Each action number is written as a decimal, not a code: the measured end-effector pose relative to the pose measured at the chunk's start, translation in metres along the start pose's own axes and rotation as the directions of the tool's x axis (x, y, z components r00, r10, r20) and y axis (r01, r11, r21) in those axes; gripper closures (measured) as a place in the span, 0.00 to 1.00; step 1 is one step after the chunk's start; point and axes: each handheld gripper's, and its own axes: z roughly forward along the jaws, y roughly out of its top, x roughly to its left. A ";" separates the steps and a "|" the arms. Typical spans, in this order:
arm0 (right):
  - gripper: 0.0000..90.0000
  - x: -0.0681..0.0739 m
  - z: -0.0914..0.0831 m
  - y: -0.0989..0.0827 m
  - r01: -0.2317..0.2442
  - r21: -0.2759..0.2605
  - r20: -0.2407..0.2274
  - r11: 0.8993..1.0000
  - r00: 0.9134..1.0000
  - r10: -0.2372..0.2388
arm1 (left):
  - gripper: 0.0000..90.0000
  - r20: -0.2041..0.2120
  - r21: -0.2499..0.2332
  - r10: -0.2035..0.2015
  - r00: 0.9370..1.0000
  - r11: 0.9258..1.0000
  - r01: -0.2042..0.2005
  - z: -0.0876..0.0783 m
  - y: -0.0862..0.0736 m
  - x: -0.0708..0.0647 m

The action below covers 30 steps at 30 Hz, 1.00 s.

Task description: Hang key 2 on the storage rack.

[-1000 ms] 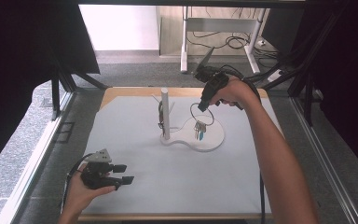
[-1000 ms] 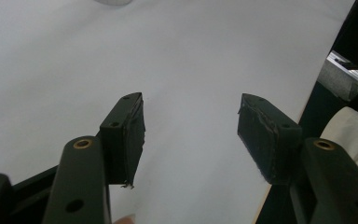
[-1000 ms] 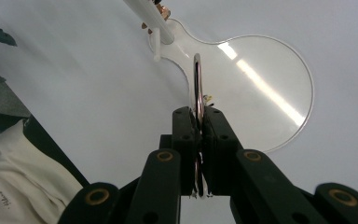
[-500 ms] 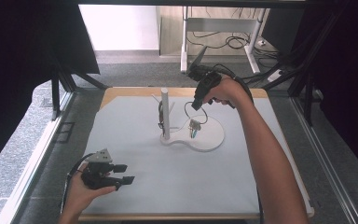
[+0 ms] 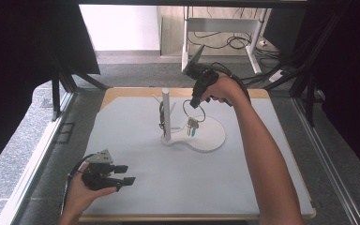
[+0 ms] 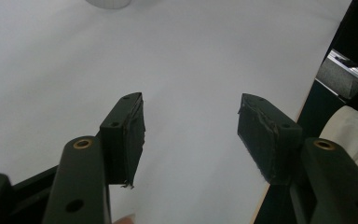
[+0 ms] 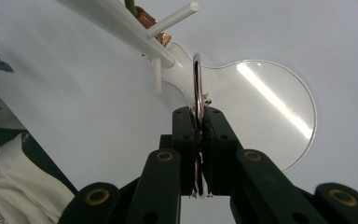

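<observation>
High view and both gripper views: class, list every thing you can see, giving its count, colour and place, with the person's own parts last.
Table mat: one, pale grey, covering the tabletop.
Stand: one, white, an upright post with side pegs on a rounded base, middle of the mat.
Key ring: one, silver, lifted above the base, keys dangling below it.
Small items on the post: dark, too small to tell.
Left gripper: black, open, low over the mat's near left.
Right gripper: black, shut on the key ring.
Forearms: two, entering from the bottom.
</observation>
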 end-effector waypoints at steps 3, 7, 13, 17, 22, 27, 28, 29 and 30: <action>0.93 -0.002 0.001 0.003 -0.008 -0.004 -0.002 1.000 1.000 0.008 | 0.46 0.001 0.000 0.000 1.000 1.000 0.000 0.001 0.000 0.000; 0.93 -0.004 0.003 0.007 -0.008 -0.004 0.000 1.000 1.000 0.008 | 0.46 0.001 0.001 0.001 1.000 1.000 -0.001 0.001 0.000 0.000; 0.93 -0.006 0.009 0.013 -0.011 -0.008 -0.003 1.000 1.000 0.011 | 0.46 -0.002 0.001 0.007 1.000 1.000 -0.007 0.001 0.000 0.001; 0.93 -0.007 0.014 0.017 -0.009 -0.003 -0.005 1.000 1.000 0.009 | 0.46 -0.005 -0.002 0.006 1.000 1.000 -0.006 0.001 0.000 0.000; 0.93 -0.008 0.018 0.021 -0.011 -0.013 -0.013 1.000 1.000 0.011 | 0.46 -0.002 0.004 0.007 1.000 1.000 -0.007 0.002 0.000 0.001; 0.93 -0.010 0.023 0.025 -0.010 -0.011 -0.009 1.000 1.000 0.010 | 0.46 -0.003 0.006 0.008 1.000 1.000 -0.008 0.002 0.000 0.001; 0.93 -0.009 0.024 0.026 -0.010 -0.012 -0.008 1.000 1.000 0.010 | 0.46 -0.003 0.004 0.007 1.000 1.000 -0.007 0.002 0.000 0.001; 0.93 -0.009 0.024 0.027 -0.012 -0.011 -0.005 1.000 1.000 0.012 | 0.46 -0.003 0.003 0.007 1.000 1.000 -0.007 0.002 0.000 0.001; 0.93 -0.009 0.025 0.027 -0.011 -0.016 -0.009 1.000 1.000 0.010 | 0.46 -0.001 0.005 0.008 1.000 1.000 -0.008 0.002 0.000 0.001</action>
